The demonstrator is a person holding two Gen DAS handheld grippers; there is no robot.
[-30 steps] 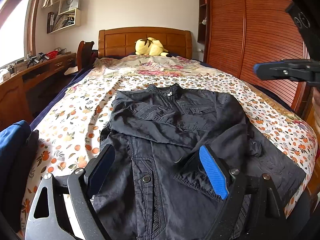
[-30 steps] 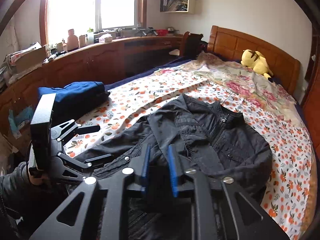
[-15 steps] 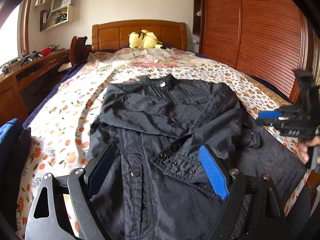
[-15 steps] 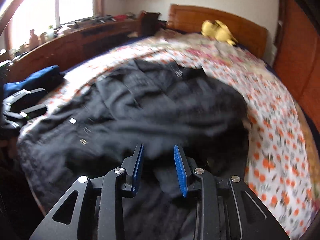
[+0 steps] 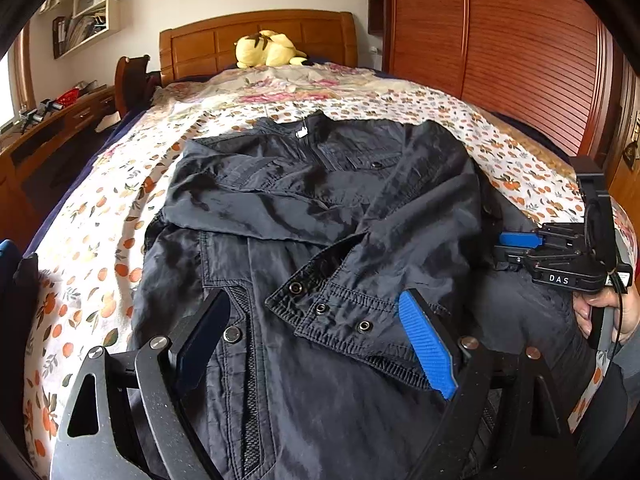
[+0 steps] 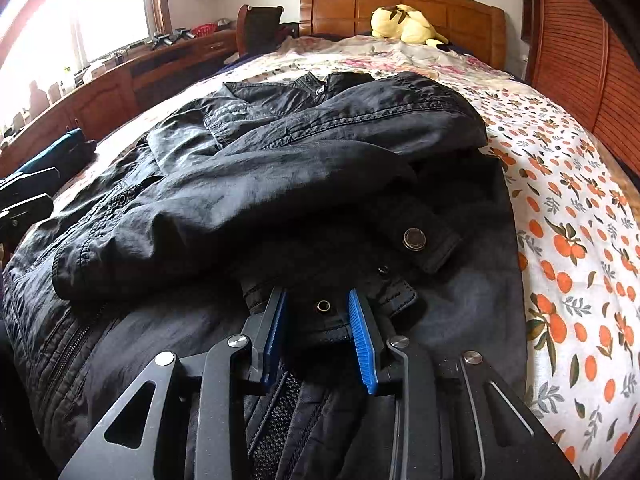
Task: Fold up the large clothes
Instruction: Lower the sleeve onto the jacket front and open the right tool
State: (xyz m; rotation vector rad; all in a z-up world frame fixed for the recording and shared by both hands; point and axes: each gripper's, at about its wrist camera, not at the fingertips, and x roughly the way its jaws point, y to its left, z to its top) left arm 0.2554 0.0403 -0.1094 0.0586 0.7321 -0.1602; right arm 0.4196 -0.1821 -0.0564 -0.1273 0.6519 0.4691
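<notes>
A black jacket (image 5: pixel 320 208) lies face up on the flowered bedspread (image 5: pixel 92 240), collar toward the headboard, both sleeves folded across its chest. My left gripper (image 5: pixel 312 308) hangs open and wide above the lower front, with a snap-buttoned sleeve cuff (image 5: pixel 340 316) seen between its fingers but not touched. My right gripper (image 6: pixel 318 308) sits low on the jacket (image 6: pixel 280 168) near its right edge. Its jaws stand partly open, with a fold of fabric and a snap (image 6: pixel 322 305) between the blue pads (image 6: pixel 362 332). In the left wrist view a hand holds the right gripper (image 5: pixel 516 240).
A yellow plush toy (image 5: pixel 268 50) rests by the wooden headboard (image 5: pixel 256 32). A slatted wooden wardrobe (image 5: pixel 520 48) runs along the right side of the bed. On the left are a desk (image 6: pixel 120 80), a chair (image 6: pixel 260 28) and a folded blue garment (image 6: pixel 52 152).
The right gripper came down from high on the right to the jacket's right side, and its jaws widened a little. The left gripper sank closer to the jacket, still open.
</notes>
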